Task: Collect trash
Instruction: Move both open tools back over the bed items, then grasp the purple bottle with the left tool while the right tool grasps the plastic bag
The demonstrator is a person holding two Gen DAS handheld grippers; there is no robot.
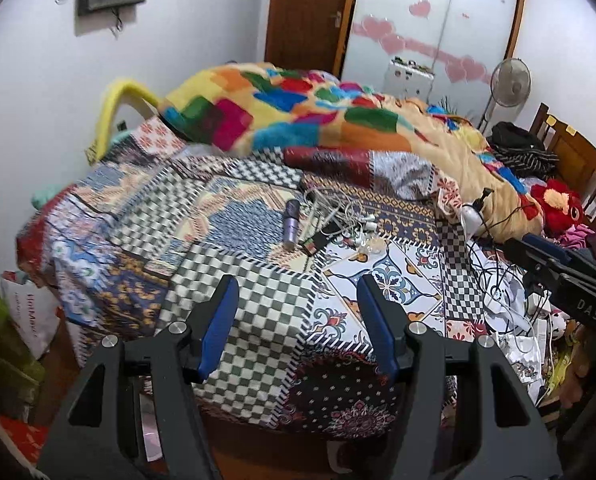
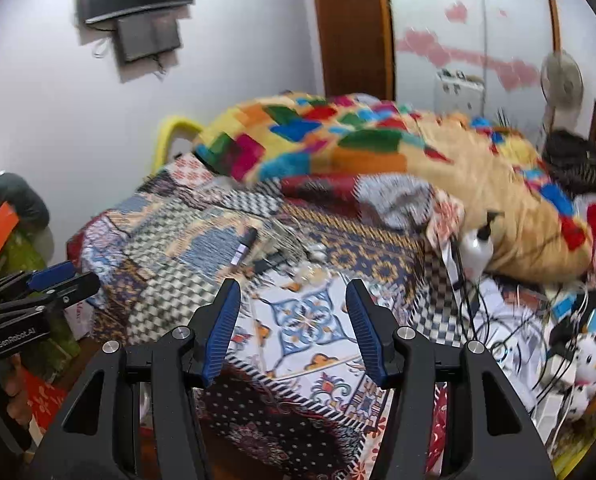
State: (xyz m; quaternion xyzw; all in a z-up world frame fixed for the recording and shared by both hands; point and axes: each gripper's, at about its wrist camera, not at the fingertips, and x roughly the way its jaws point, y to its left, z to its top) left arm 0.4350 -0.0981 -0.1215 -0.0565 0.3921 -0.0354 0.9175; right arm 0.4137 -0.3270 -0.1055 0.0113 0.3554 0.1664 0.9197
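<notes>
Left gripper point(image 1: 295, 296): jaws wide apart, nothing between them; it hangs above the near corner of the bed point(image 1: 237, 320); right gripper point(image 2: 293, 300): likewise wide and empty, over the tiled patch of the bedspread; the two stand side by side, each showing at the edge of the other's view.

Beyond both, at mid-bed, lies a small heap point(image 1: 334, 220): a purple tube point(image 1: 291, 224), white cords point(image 1: 338, 204), a dark wrapper point(image 1: 318, 242) and what seems crumpled clear film point(image 1: 372, 246); which of these counts as trash cannot be settled from here; judged likeliest, the wrapper and film.

Governing relation: the heap lies straight ahead and further up the bed from both grippers, well apart from each; in the left view it sits dead between the jaws' line, in the right view slightly left of centre; neither hand is clearly nearer. The tube's long axis runs roughly away from the grippers, so jaws as now set would close across it.

Further right: a white pump bottle point(image 1: 472, 214), tangled black cables point(image 1: 494, 264) and papers point(image 1: 514, 344); behind, a patchwork blanket point(image 1: 298, 116); then the wardrobe point(image 1: 438, 20).
</notes>
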